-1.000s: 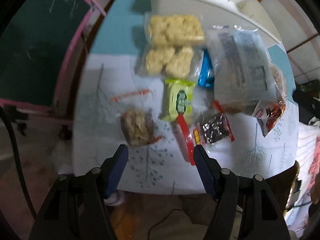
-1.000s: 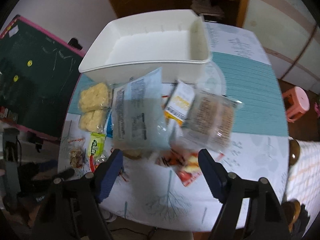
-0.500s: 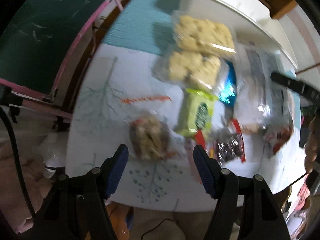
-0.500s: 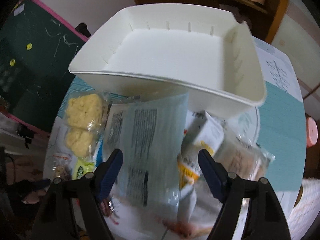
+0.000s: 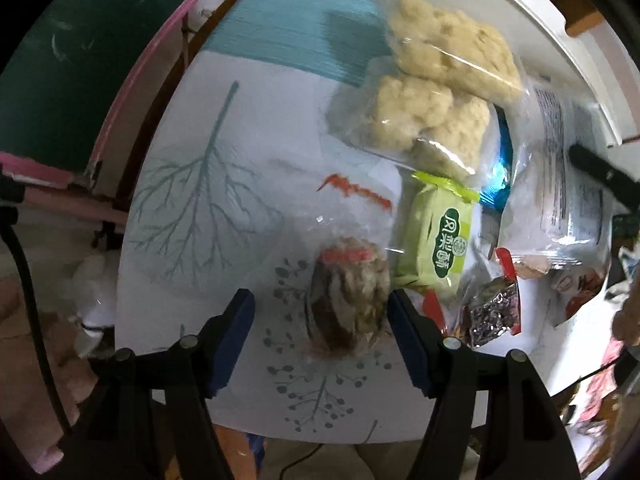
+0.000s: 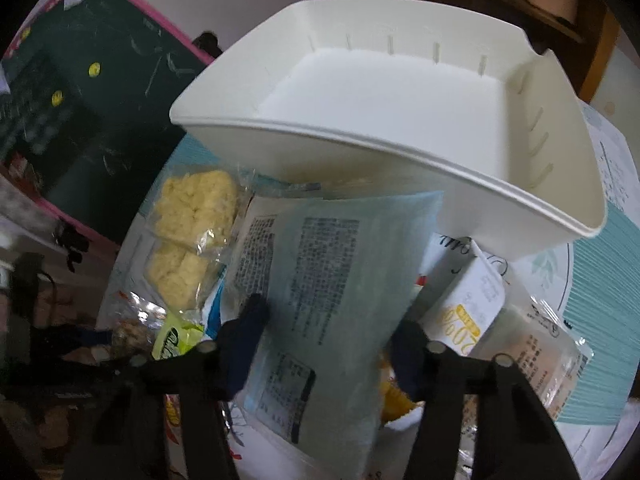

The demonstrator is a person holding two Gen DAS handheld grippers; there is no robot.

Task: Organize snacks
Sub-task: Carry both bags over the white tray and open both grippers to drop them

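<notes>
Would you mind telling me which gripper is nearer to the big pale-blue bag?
Right. The right gripper has its open jaws on either side of the pale-blue bag; the left gripper hangs over a small brownish snack packet further left.

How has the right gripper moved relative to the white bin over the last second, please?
Yes. The right gripper has moved forward toward the white bin, which fills far more of its view, and it straddles the pale blue bag, jaws open.
</notes>
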